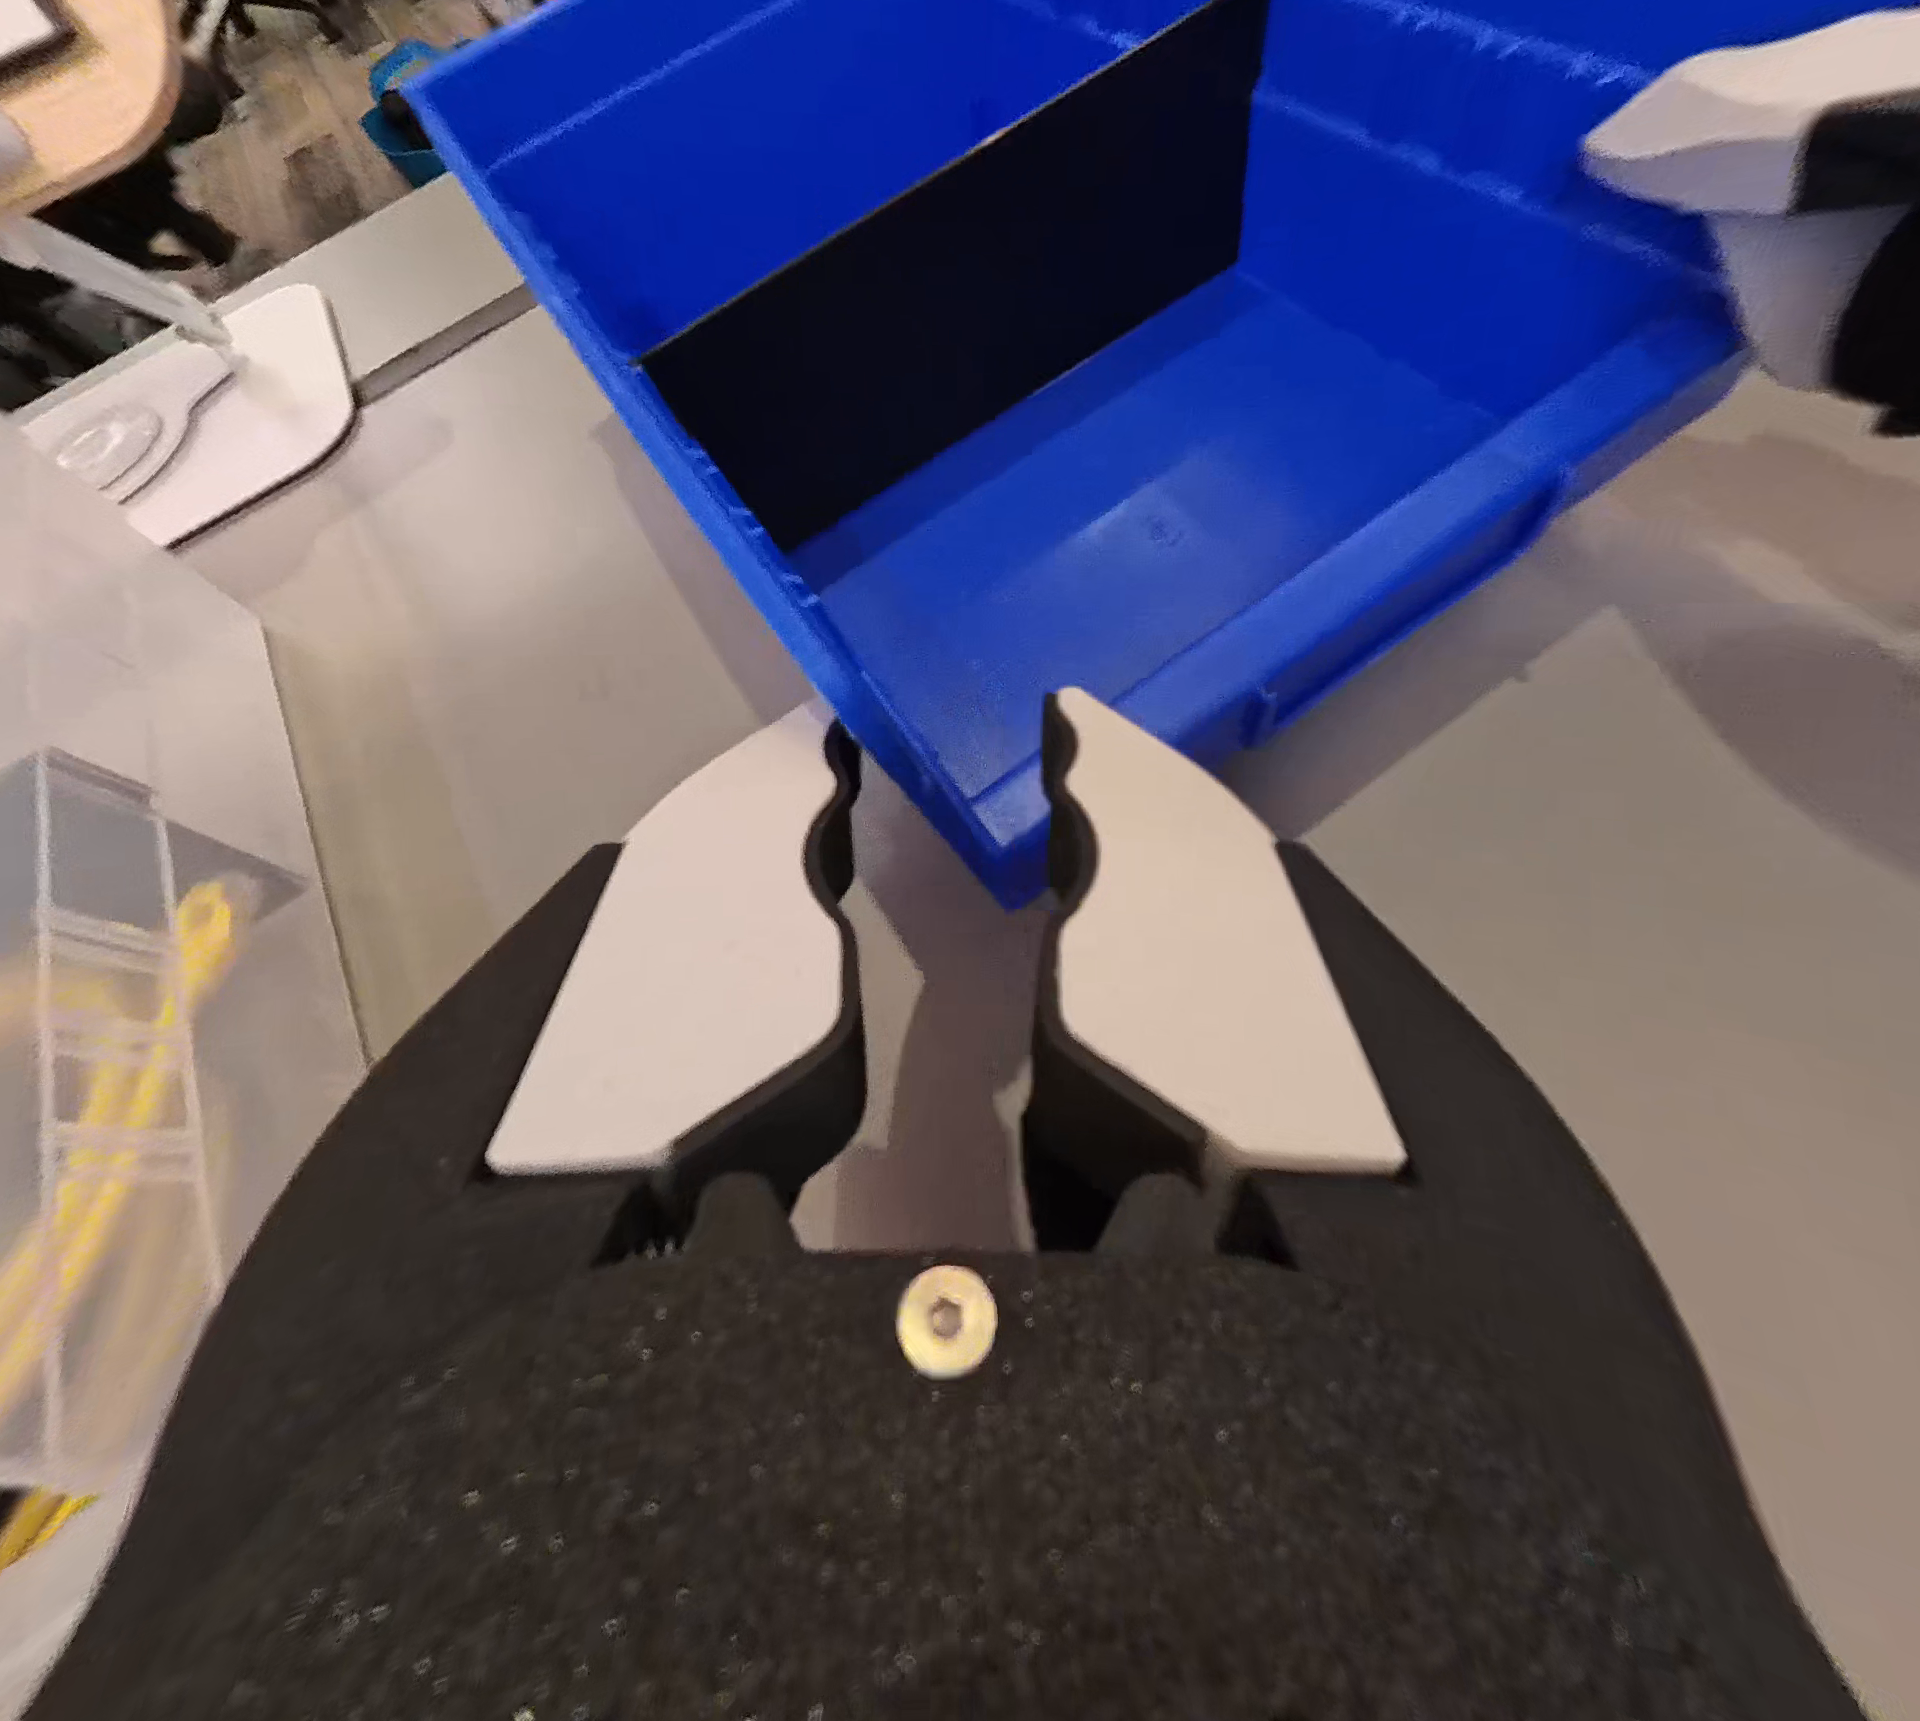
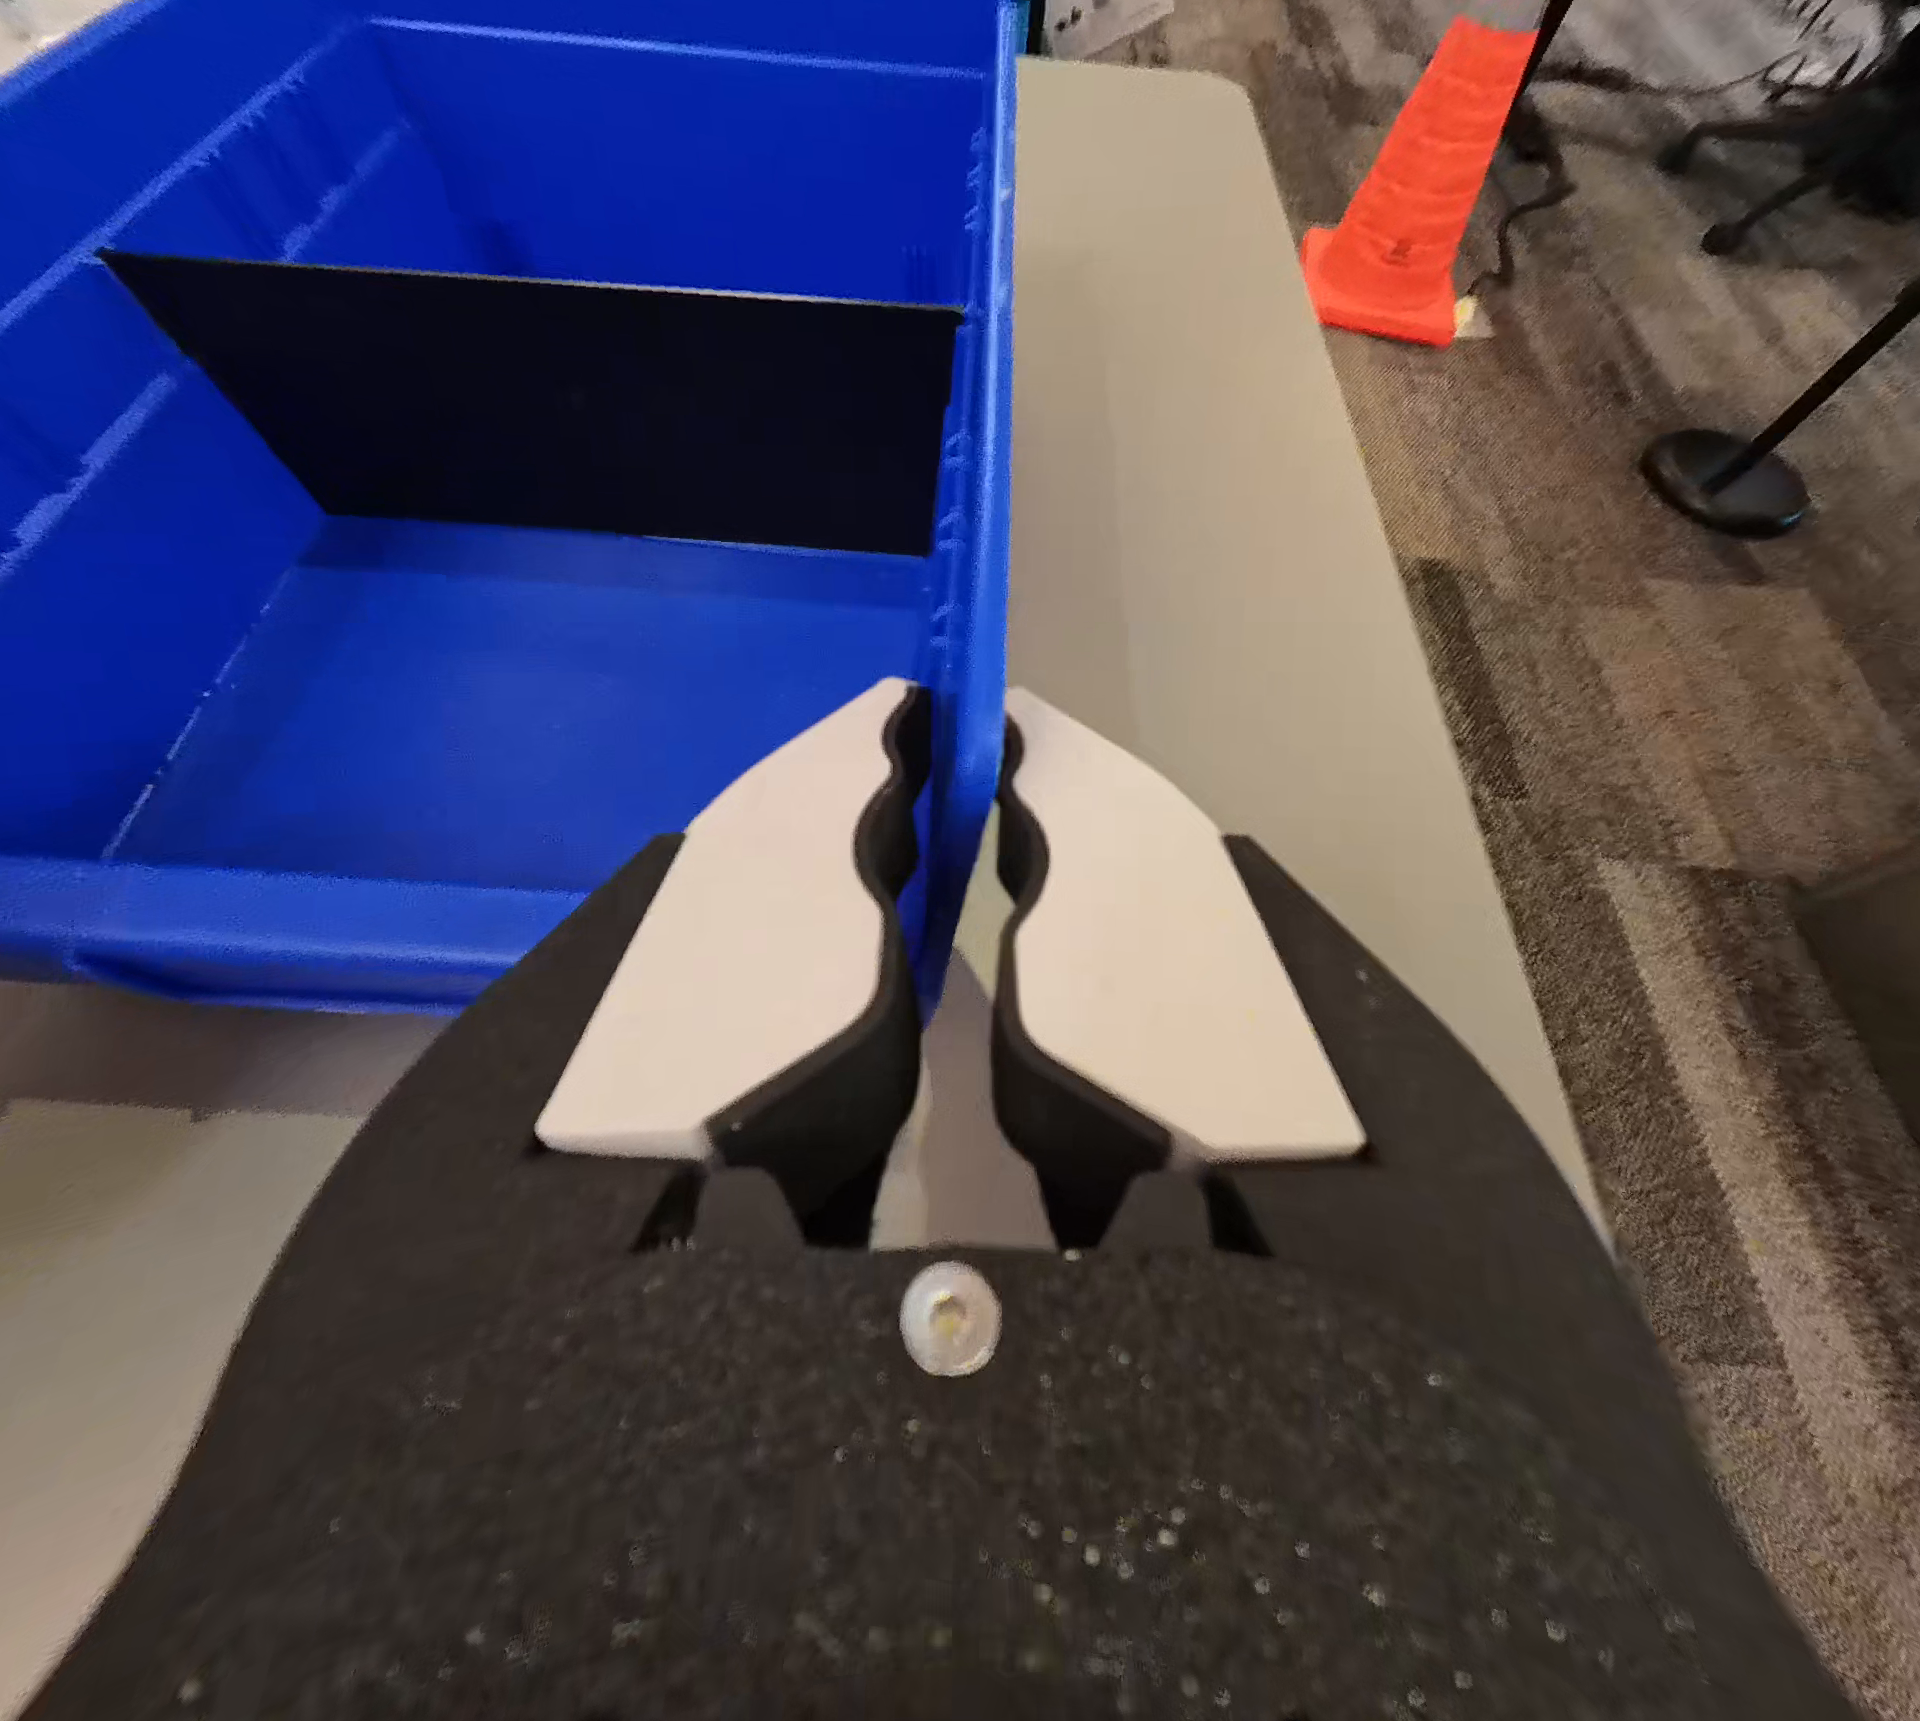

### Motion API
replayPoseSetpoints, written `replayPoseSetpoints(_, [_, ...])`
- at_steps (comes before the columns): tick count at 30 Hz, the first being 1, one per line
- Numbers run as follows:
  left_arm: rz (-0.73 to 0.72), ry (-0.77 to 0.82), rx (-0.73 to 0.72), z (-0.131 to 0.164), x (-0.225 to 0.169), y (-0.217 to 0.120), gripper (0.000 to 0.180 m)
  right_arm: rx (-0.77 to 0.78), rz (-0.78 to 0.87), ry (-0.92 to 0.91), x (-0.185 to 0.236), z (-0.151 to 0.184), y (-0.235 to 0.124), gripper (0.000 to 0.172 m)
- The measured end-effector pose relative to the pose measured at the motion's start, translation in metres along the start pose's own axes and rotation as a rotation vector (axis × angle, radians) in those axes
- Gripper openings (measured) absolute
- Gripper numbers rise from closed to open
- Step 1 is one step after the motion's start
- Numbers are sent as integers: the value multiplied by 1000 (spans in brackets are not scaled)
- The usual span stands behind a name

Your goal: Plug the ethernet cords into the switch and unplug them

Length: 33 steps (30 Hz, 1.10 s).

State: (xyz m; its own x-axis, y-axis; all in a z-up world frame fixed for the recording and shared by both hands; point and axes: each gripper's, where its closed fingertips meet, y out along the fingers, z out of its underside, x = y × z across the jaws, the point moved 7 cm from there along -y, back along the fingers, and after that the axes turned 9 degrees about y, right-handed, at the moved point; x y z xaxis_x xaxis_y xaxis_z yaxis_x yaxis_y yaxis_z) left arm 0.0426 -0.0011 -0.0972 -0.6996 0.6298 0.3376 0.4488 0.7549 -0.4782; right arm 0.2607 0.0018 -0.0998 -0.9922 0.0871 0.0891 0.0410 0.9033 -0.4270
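Note:
No switch shows in either view. A blue bin (image 1: 831, 61) with a black divider (image 1: 987, 269) stands on the grey table (image 1: 1558, 944); both of its compartments are bare. My left gripper (image 1: 945, 721) is open and straddles the bin's near corner, with a gap between each pad and the wall. My right gripper (image 2: 958, 700) is shut on the bin's (image 2: 623, 144) right wall, near its front corner, with both black pads against it. It also shows in the left wrist view (image 1: 1683, 248) at the bin's right rim. The divider (image 2: 571, 404) also shows in the right wrist view.
A clear plastic box with yellow cords (image 1: 156, 1100) sits at the left. A white stand base (image 1: 239, 404) is behind it. The table's right edge (image 2: 1351, 528) runs close to the bin. An orange cone (image 2: 1455, 113) and a black post base (image 2: 1725, 487) stand on the carpet. One gripper's finger ends stand about 20 centimeters off the other's.

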Motion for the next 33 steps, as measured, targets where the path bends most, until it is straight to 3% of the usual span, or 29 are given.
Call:
replayPoseSetpoints(3, [-18, -12, -47, -5, 8, -26, 50, 1, 38, -50, -3, -1, -3, 19])
replayPoseSetpoints(6, [-3, 1, -118, -5, 30, -69, 50, 4, 69, -114, 2, -8, -13, 25])
replayPoseSetpoints(10, [-60, -36, -136, 20, 98, -127, 52, -81, 72, -178, 21, -25, -31, 27])
replayPoseSetpoints(13, [-214, -106, -133, 58, 166, -164, 55, -101, -11, -186, 50, -34, -40, 27])
replayPoseSetpoints(16, [-367, -183, -99, 107, 218, -185, 56, -142, -161, -167, 105, -44, -49, 31])
replayPoseSetpoints(18, [-427, -225, -62, 139, 238, -185, 55, -166, -285, -170, 157, -44, -52, 45])
replayPoseSetpoints(21, [-354, -252, 30, 168, 244, -160, 60, -126, -401, -67, 236, -25, -50, 52])
replayPoseSetpoints(23, [-326, -265, 84, 178, 246, -145, 57, -60, -479, 15, 284, -2, -43, 70])
replayPoseSetpoints(26, [-285, -298, 117, 186, 247, -130, 34, 51, -446, 15, 324, 27, -20, 61])
replayPoseSetpoints(27, [-259, -331, 87, 185, 247, -129, 9, 84, -424, 8, 330, 34, -10, 32])
replayPoseSetpoints(28, [-246, -367, 78, 185, 250, -129, 6, 97, -332, 9, 330, 38, 1, 15])
replayPoseSetpoints(33, [-266, -336, 80, 184, 257, -133, 5, 86, -195, -44, 343, 31, 9, 4])
